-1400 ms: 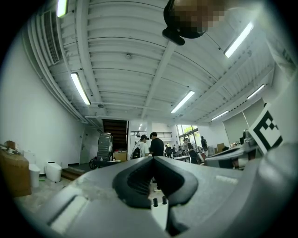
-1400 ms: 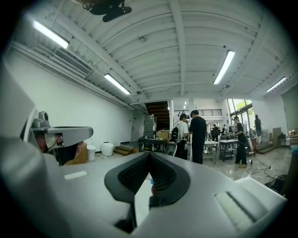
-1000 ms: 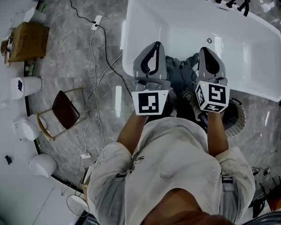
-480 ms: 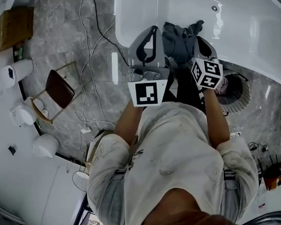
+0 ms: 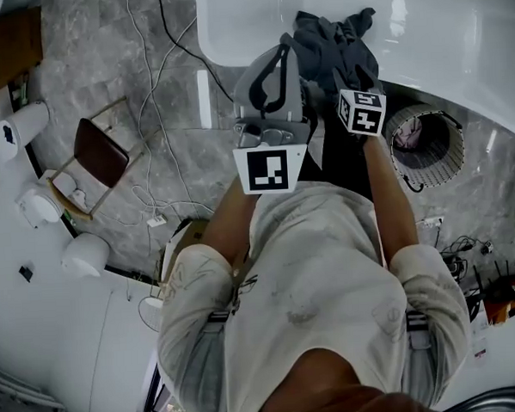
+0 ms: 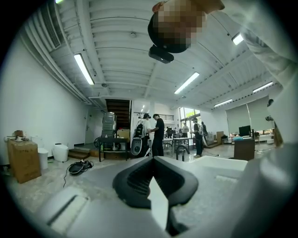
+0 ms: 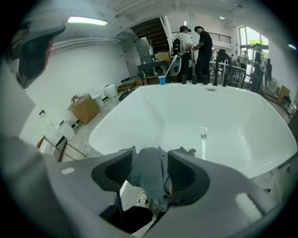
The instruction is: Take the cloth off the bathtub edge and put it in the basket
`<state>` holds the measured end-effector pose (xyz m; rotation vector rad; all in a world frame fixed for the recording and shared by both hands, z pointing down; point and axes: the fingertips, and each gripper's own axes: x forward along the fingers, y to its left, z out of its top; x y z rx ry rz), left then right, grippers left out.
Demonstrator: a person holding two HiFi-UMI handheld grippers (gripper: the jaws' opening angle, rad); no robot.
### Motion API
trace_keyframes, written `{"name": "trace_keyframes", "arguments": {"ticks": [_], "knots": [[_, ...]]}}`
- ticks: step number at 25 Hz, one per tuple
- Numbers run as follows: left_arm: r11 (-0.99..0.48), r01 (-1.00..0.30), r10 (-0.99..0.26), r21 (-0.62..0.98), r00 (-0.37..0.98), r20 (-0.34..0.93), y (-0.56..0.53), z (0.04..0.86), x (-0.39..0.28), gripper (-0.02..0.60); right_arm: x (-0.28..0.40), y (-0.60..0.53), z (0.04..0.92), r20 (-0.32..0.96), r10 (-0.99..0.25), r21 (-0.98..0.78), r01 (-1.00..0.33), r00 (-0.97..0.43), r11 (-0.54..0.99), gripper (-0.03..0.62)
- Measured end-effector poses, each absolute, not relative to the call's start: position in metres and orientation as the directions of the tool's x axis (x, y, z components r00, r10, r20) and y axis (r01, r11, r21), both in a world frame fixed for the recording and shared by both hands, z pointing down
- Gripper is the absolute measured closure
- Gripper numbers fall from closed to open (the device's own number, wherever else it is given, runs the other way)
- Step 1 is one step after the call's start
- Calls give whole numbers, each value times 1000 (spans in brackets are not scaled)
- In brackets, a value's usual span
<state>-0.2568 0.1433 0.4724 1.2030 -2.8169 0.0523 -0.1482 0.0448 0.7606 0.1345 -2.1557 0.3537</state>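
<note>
Grasp step. Your right gripper (image 7: 151, 153) straddles the grey cloth (image 5: 331, 42), which is still draped on the bathtub edge (image 5: 219, 52). Jaws are opening, no clamp yet. Next: close, lift, carry to the basket (image 5: 450, 158). Left gripper (image 6: 151, 161) is pressed together, empty.

Head view first: the glossy white bathtub (image 5: 455, 27) runs off the top and right edges. The brown cardboard box (image 5: 8, 42) is clipped at upper left. At right, the round slatted basket (image 5: 458, 147) holds something pale, too small to name.

Over to the right gripper view. The right gripper (image 7: 150, 155) has its jaws opening, with the dark grey cloth (image 7: 151, 174) between them. The cloth's lower end is lost behind the gripper's grey body.

In the left gripper view, the distant standing people (image 6: 157, 135) are too small to read.
</note>
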Motion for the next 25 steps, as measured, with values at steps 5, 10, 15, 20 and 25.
{"name": "trace_keyframes", "arguments": {"ticks": [5,10,15,20,25], "knots": [[679,-734,-729,9,-673,124,150,492,-248,580,-141,54,805,880,56,-187,-235,-473,954,161],[668,-743,-738,23,-659,147,151,506,-243,580,-136,44,837,911,-2,-130,-292,-412,948,19],[665,-746,-740,32,-652,167,154,514,-240,580,-135,38,861,933,-15,-97,-291,-359,952,5],[667,-744,-736,34,-651,182,159,519,-244,580,-143,45,860,921,-10,-88,-232,-390,969,28],[666,-745,-738,36,-651,178,153,518,-248,580,-151,65,853,909,48,-100,-105,-415,989,221]]}}
